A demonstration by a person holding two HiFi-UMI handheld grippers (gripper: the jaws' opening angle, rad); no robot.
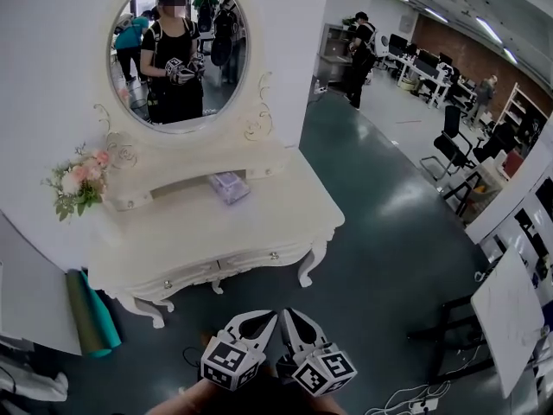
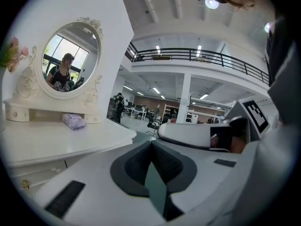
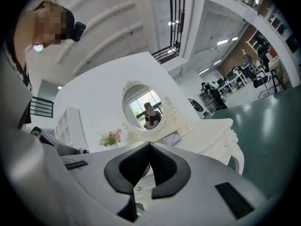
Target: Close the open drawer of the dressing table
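The table (image 1: 259, 214) stands against the wall, its drawers (image 1: 259, 260) along the near front looking flush in the head view. That view alone shows the left tongs (image 1: 263, 320) and right tongs (image 1: 294, 320) side by side, well short of the table. Each gripper view shows its tips pressed together, empty. A purple packet (image 1: 229, 186) lies on the tabletop.

The white curvy-legged dressing table (image 1: 216, 223) with its round mirror (image 1: 177, 50) stands far left, and both front drawers (image 1: 251, 262), small knobs and all, look pushed in flush.
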